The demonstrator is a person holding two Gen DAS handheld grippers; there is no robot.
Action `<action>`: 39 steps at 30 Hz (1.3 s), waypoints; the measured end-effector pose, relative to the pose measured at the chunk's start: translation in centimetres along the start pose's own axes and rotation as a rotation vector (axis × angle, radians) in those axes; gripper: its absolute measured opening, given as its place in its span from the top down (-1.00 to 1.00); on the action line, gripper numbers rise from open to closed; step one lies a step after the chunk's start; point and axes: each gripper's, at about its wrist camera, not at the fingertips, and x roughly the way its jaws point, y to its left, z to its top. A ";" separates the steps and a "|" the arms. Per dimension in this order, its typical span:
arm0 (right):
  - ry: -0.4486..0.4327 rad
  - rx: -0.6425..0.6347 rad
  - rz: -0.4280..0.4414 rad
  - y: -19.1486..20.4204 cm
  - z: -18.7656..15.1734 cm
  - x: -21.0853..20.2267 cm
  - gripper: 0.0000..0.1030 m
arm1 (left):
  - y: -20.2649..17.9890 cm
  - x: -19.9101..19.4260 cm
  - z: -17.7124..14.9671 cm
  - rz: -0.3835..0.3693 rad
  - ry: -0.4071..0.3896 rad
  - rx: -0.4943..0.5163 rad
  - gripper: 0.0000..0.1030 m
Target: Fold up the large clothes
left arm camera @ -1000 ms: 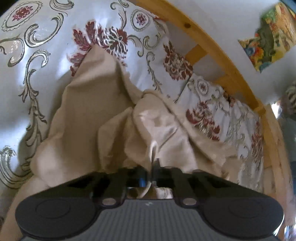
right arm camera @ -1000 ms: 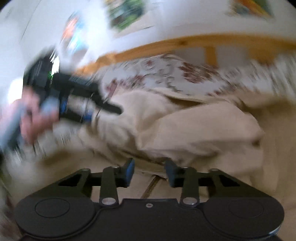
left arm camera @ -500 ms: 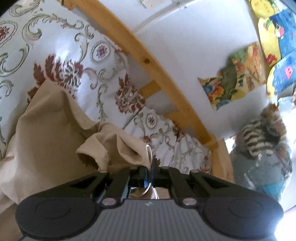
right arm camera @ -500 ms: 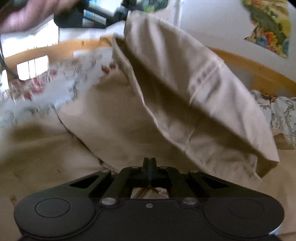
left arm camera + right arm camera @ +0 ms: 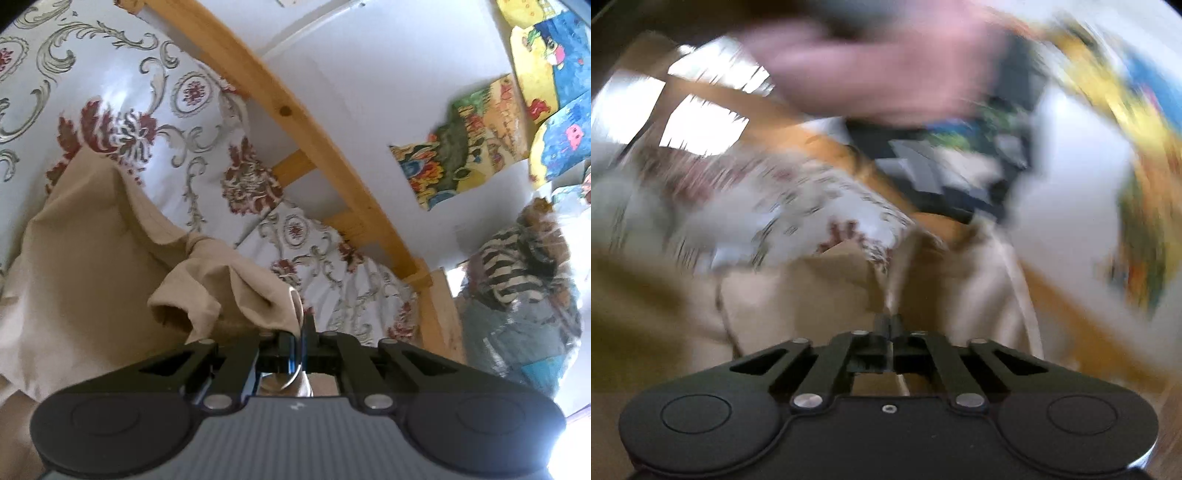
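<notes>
Floral bedding [image 5: 122,92] covers the bed, and the beige garment [image 5: 85,266] lies across it below the wooden bed rail [image 5: 295,114], which serves as landmark. Left of that rail, the garment's main body is now spread flatter than a second ago, while one edge is lifted off the bedding. The left gripper [image 5: 301,332], below the rail, has its fingers pressed together on that raised edge, as it did half a second ago. In the right wrist view, heavily blurred, the right gripper [image 5: 889,330] is likewise pinched on a fold of the garment; a second ago it was spread and empty. Judging from this, both corners are now secured and the cloth can be lifted to be straightened for a fold. Right of the rail, colourful drawings [image 5: 461,140] hang on the wall; no readable writing or brand shows anywhere.
</notes>
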 end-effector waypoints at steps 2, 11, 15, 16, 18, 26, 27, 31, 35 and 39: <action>0.034 -0.085 0.024 1.7 -1.0 0.5 1.00 | -0.3 0.0 -0.2 -0.025 -0.006 0.005 0.98; -0.067 0.199 -0.071 -3.9 -0.5 -4.2 0.20 | 1.2 0.4 -0.6 0.005 0.006 -0.015 0.98; -0.058 0.037 -0.052 -2.4 -0.3 -1.3 0.54 | 0.2 0.6 -1.1 0.004 0.023 0.014 0.98; -0.034 -0.025 -0.080 -1.7 -0.2 -0.6 0.70 | -0.1 0.5 -1.2 0.002 0.024 0.022 0.98; -0.002 -0.139 -0.136 -0.5 -0.5 0.9 0.94 | -0.4 0.4 -1.3 -0.005 0.021 0.027 0.99; 0.152 -0.240 -0.131 0.6 -2.5 5.2 0.93 | 0.2 0.7 -1.4 0.014 0.030 -0.008 0.99; 0.171 -0.202 -0.130 -0.1 -2.8 5.4 0.90 | 0.7 0.5 -1.4 -0.010 0.030 -0.023 0.99; 0.203 0.080 -0.009 -4.3 -4.4 1.7 0.29 | 3.0 -0.1 -1.2 -0.055 0.037 -0.036 0.98; 0.257 0.570 0.199 -10.3 -7.8 -4.6 0.05 | 5.2 -0.5 -1.2 -0.029 0.060 -0.043 0.98; 0.271 1.133 0.310 -16.4 -12.7 -7.6 -0.37 | 6.3 -0.6 -1.1 -0.023 0.065 -0.062 0.98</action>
